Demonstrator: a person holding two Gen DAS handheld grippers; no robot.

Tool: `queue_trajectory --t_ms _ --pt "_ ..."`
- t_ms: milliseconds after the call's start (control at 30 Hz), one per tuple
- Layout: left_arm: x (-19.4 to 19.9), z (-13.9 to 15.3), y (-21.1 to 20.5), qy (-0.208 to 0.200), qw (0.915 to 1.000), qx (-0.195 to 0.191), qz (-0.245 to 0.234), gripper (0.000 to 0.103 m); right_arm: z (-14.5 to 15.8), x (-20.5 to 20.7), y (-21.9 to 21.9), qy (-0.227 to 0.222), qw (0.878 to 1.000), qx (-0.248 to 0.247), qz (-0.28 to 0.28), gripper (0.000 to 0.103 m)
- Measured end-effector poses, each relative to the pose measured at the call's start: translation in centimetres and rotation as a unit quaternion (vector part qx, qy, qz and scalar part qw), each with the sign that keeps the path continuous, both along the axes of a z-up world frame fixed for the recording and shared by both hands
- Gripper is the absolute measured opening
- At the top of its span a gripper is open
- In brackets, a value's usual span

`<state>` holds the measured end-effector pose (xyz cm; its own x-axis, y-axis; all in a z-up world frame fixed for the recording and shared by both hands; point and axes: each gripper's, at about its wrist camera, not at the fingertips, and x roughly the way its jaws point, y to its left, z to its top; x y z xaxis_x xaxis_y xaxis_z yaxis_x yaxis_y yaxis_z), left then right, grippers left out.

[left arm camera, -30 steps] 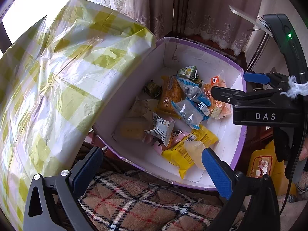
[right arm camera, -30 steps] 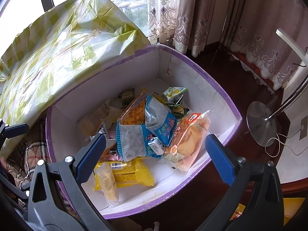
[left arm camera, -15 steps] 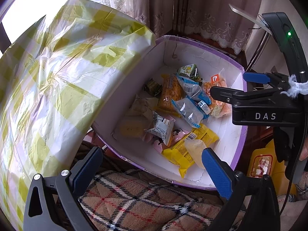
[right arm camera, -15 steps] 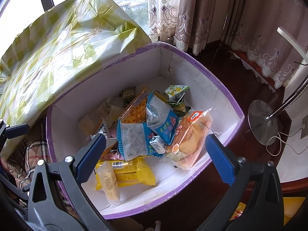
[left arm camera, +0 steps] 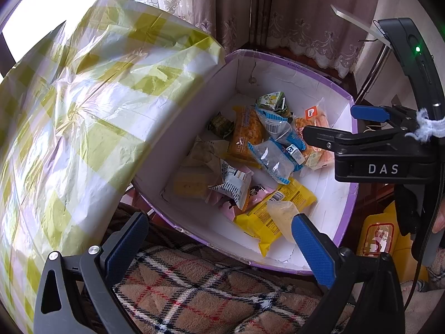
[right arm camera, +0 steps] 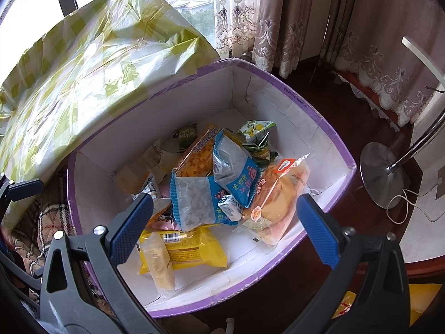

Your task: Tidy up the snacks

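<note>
1. The left gripper (left arm camera: pixel 219 247), black with blue ribbed pads, has its jaws spread wide and empty above a beige plaid fleece blanket (left arm camera: pixel 194 292).
2. The right gripper (right arm camera: pixel 225 222) hangs over the near edge of the box, its jaws likewise released with nothing between them; in the left wrist view its black body marked "DAS" sits at the box's right side.
3. Just beyond both sits a white cardboard box with a purple rim (right arm camera: pixel 319 117), open on top and holding all the snacks.
4. Nearest in the box lies a yellow flat snack packet (right arm camera: pixel 192 250), with a small clear sachet of pale powder (right arm camera: pixel 157 261) resting on it.
5. Behind it a blue-edged clear bag of white candies (right arm camera: pixel 194 203) leans against a second blue bag (right arm camera: pixel 233 167); a small white and blue carton (right arm camera: pixel 229 207) touches both.
6. To the right a clear-wrapped orange bun (right arm camera: pixel 278 197) rests against the box wall.
7. Farther back stand an orange cracker packet (right arm camera: pixel 197 156) and a green and white lemon-print pouch (right arm camera: pixel 256 129).
8. A crinkled yellow and white checked plastic sheet (right arm camera: pixel 97 64) borders the box's left wall.
9. Beyond are patterned lace curtains (right arm camera: pixel 278 27) and a metal floor lamp base (right arm camera: pixel 381 175).
</note>
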<state>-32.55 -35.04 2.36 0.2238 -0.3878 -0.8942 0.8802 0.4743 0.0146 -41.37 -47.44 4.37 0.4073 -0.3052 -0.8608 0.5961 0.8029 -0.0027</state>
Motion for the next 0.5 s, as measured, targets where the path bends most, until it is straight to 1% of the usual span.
queue_trajectory --t_ms 400,500 --pt "0.15 -0.07 0.5 0.01 0.9999 0.001 -0.007 0.103 -0.14 0.09 -0.06 0.0 1.0 0.004 -0.001 0.103" --pt "-0.02 0.17 0.63 0.005 0.9999 -0.002 -0.009 0.103 -0.13 0.09 -0.1 0.002 1.0 0.005 -0.002 0.103"
